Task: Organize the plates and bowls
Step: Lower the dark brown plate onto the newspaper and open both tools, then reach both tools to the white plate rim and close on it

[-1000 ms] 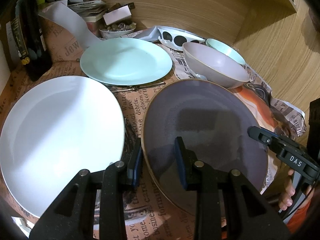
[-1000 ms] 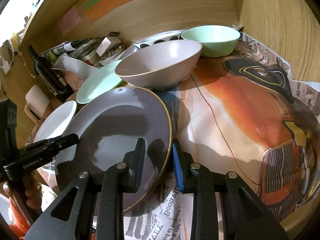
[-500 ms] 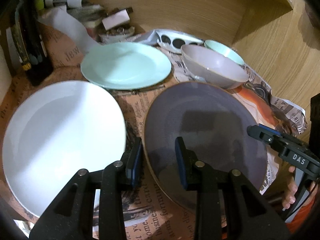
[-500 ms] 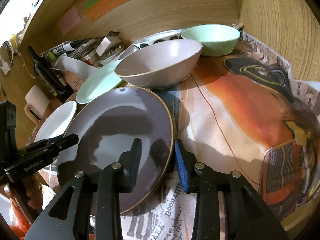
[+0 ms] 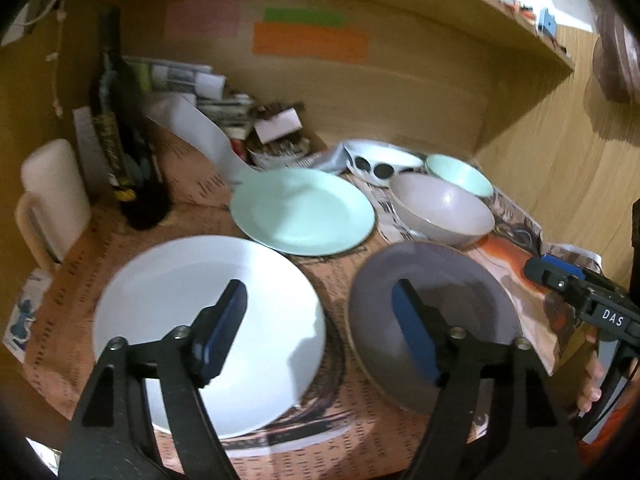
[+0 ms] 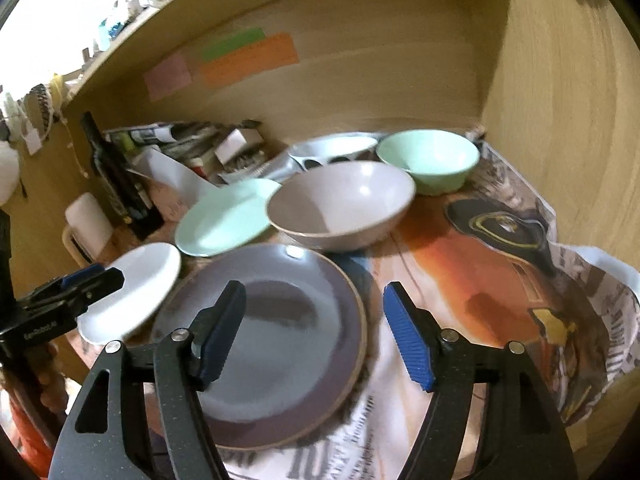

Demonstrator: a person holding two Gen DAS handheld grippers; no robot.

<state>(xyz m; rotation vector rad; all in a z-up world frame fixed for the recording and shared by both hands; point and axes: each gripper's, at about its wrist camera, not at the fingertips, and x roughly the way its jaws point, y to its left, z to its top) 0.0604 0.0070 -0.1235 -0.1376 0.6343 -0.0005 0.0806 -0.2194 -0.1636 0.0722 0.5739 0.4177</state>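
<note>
A home corner: newspaper-covered table, wine bottle, crockery, sticky notes on wooden shelving

A dark bottle stands beside a white mug. Newspaper covers the desk. Coloured notes stick to the back wall.

grey plate glossy | newspaper matt (creased) | shelf wall wood

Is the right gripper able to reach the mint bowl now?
Probably not directly: the grey bowl sits between the open right gripper and the mint bowl; approaching from the right looks free.
</note>
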